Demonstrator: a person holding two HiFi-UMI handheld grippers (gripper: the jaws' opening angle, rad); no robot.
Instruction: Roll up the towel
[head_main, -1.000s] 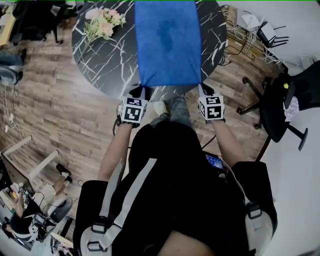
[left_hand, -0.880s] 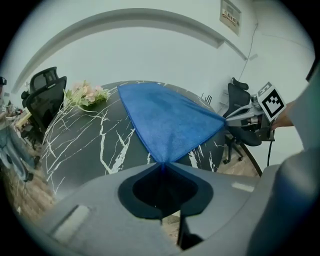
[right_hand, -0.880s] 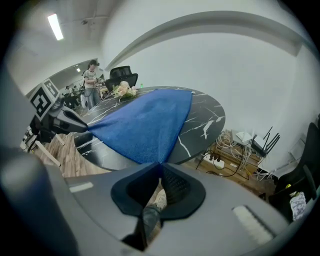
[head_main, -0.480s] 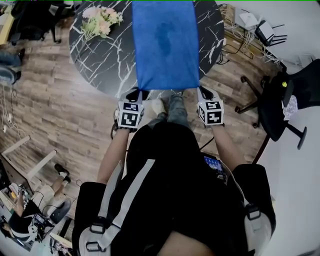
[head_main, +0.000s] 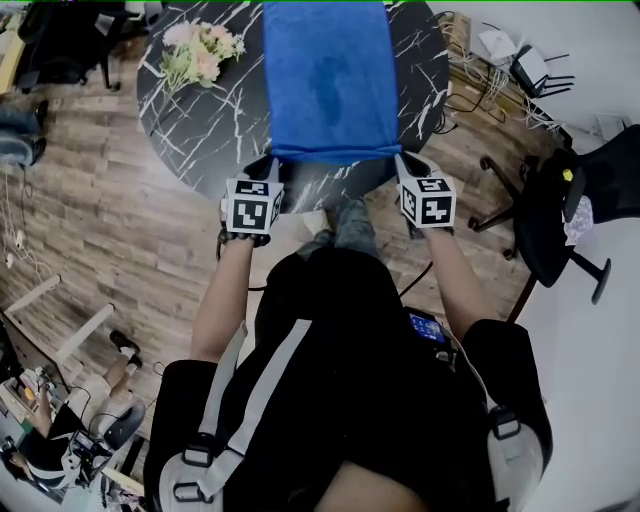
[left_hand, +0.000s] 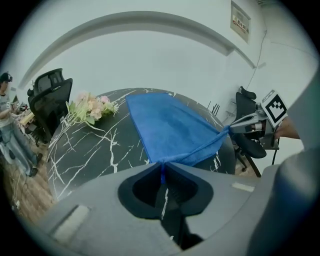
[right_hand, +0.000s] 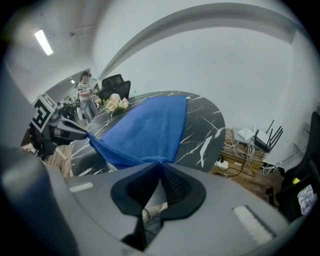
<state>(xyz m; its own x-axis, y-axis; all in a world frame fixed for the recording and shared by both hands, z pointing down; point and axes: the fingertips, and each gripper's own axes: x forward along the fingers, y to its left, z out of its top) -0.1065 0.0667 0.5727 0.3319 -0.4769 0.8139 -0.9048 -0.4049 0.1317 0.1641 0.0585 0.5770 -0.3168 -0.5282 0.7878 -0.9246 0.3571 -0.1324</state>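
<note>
A person in a black top (head_main: 360, 380), seen from above, is standing at the near rim of a round black marble-look table with white veins (head_main: 195, 125), working a two-jaw gripper in each hand. A long blue terry-cloth towel (head_main: 328, 80) is lying down the middle of the tabletop, running away from the person towards the far side, with its near end at the table's near rim.

The left gripper (head_main: 271, 163) is pinching the towel's near left corner, its jaws pressed together on a thin fold of blue cloth. The right gripper (head_main: 399, 160) is doing the same at the near right corner, jaws closed tight on the fabric. Between the two, the towel's near edge is stretching as a taut band raised above the tabletop, while the rest of the cloth is sloping down onto the marble-look surface beyond.

A bouquet of pink and white flowers with green leaves (head_main: 200, 50) is lying on the table to the towel's left, apart from it. A black office chair (head_main: 565, 200) is standing on the wood-plank floor (head_main: 100, 220) to the right. A tangle of cables with white devices (head_main: 505, 55) is sitting on the floor beyond the table's far right side.
</note>
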